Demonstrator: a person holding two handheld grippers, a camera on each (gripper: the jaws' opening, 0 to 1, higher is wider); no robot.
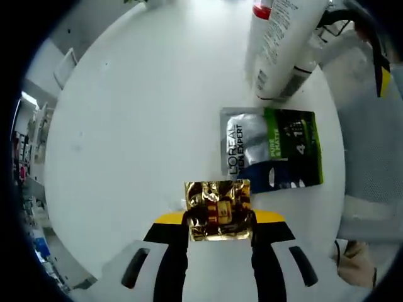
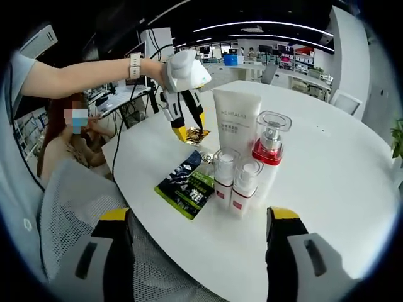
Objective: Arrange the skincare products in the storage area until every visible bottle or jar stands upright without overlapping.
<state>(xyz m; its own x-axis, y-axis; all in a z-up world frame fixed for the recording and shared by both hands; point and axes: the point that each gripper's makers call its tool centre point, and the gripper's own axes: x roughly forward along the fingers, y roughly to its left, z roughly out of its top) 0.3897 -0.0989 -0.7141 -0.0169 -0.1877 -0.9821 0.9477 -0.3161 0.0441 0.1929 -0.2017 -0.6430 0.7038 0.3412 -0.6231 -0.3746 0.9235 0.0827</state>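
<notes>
My left gripper (image 1: 220, 218) is shut on a crinkled gold foil sachet (image 1: 217, 204), held just above the white round table (image 1: 138, 126). In the right gripper view the same left gripper (image 2: 189, 129) hangs by the table's far edge with the gold sachet (image 2: 197, 134) in its jaws. A white tube (image 2: 236, 116), a clear-capped pump bottle with a red collar (image 2: 269, 148) and two small white bottles (image 2: 225, 173) (image 2: 244, 184) stand upright together. A black-and-green L'Oreal sachet (image 2: 187, 185) (image 1: 271, 148) lies flat beside them. My right gripper (image 2: 198, 215) is open, near the table's front edge.
A person's arm with a wristwatch (image 2: 134, 65) reaches in holding the left gripper. Another person (image 2: 69, 135) sits beyond the table. A grey mesh chair (image 2: 69, 201) stands against the table's near edge. The tube (image 1: 283, 44) looms close in the left gripper view.
</notes>
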